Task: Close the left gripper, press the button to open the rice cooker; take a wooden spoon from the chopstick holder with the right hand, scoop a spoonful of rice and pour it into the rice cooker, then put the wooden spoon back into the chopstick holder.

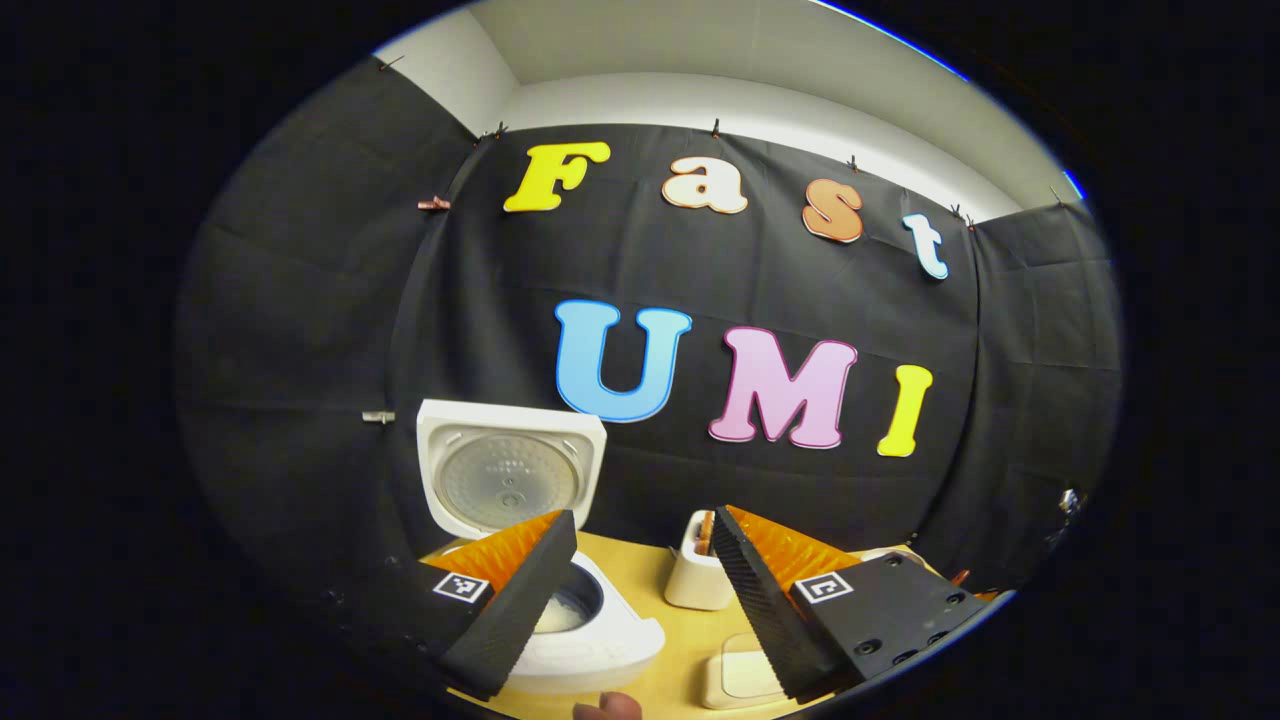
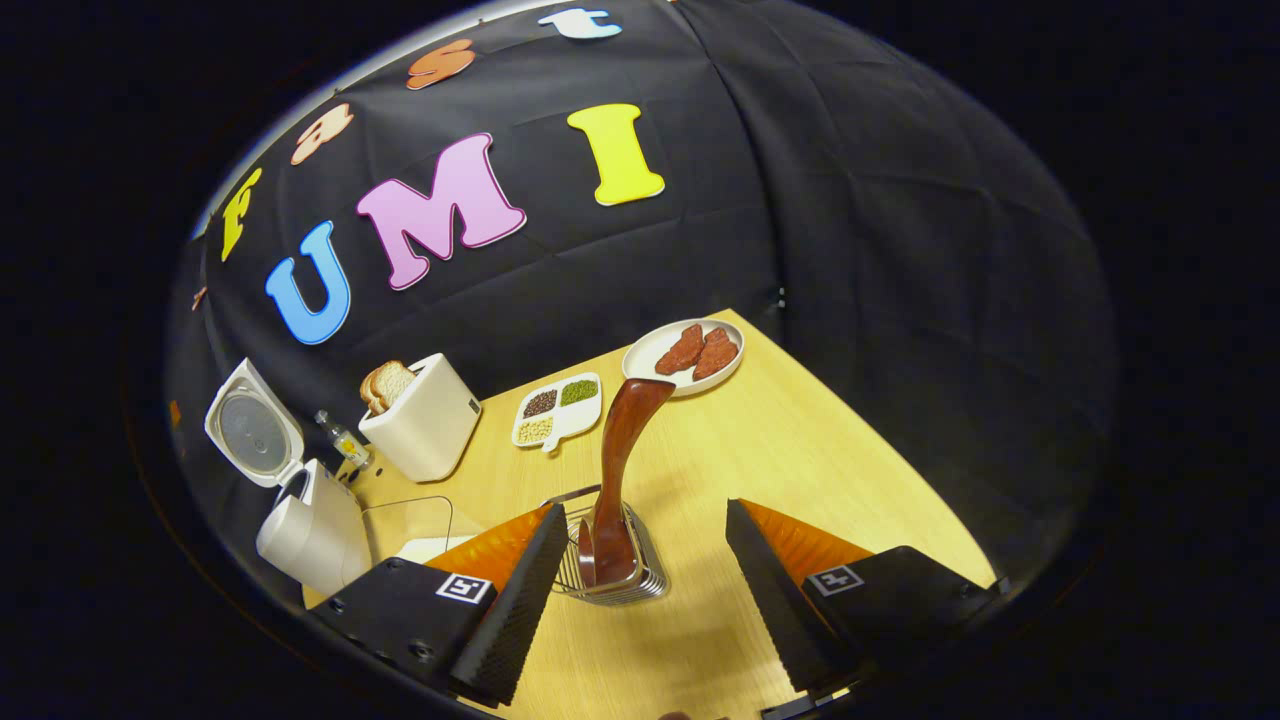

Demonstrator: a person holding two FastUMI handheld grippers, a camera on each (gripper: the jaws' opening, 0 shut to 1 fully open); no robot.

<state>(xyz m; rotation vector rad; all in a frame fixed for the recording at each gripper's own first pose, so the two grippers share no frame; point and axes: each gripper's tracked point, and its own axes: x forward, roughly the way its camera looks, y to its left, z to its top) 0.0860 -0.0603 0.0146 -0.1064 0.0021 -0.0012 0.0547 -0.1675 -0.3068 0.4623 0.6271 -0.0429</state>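
Standing in the chopstick holder [image 2: 612,565], one wooden spoon [image 2: 622,450] (unheld) sits between the right gripper's [image 2: 640,600] spread fingers; the left gripper [image 1: 640,610] gapes too, beside one open-lidded rice cooker [image 1: 560,600].

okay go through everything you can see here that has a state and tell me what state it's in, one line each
Rice cooker: lid swung up, open.
Wooden spoon: standing in the chopstick holder, not gripped.
Toaster: bread slices sticking out of the top.
Plate: holds reddish slices.
Divided dish: compartments filled with grains.
Left gripper: open, holding nothing.
Right gripper: open, either side of the chopstick holder.
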